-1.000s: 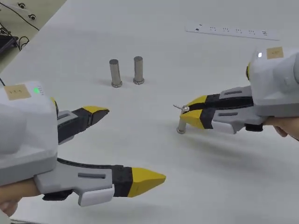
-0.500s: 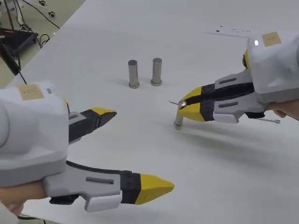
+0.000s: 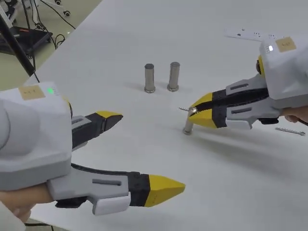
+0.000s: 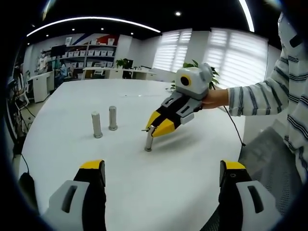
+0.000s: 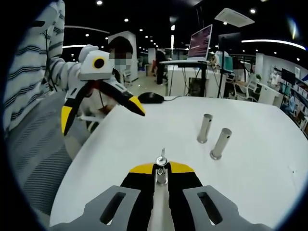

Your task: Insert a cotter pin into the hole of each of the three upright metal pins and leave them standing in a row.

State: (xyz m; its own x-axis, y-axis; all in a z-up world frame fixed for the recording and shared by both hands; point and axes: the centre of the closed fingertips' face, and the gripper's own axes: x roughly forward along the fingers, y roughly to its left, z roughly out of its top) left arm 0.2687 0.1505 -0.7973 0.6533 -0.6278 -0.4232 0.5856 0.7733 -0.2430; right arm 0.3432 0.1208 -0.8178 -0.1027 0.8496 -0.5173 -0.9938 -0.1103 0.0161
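Observation:
Two grey metal pins (image 3: 149, 78) (image 3: 173, 76) stand upright side by side on the white table; they are also in the left gripper view (image 4: 96, 125) (image 4: 112, 118) and the right gripper view (image 5: 205, 128) (image 5: 220, 143). A third metal pin (image 3: 187, 126) leans with its foot on the table, in front and to the right of them. My right gripper (image 3: 195, 111) is shut at its top on a thin cotter pin (image 3: 184, 109), whose legs poke out past the tips (image 5: 162, 155). My left gripper (image 3: 144, 150) hovers open at the near left, holding nothing.
A loose cotter pin (image 3: 290, 131) lies on the table behind the right gripper. A white power strip (image 3: 250, 34) lies at the far right. The table's left edge (image 3: 62, 48) drops to a floor with cables and stands. A person's striped sleeve (image 4: 255, 98) holds the right gripper.
The right gripper has moved left with the third pin, closer to the two standing pins. The head camera has shifted, and the loose cotter pin has come into view. The left gripper stays open.

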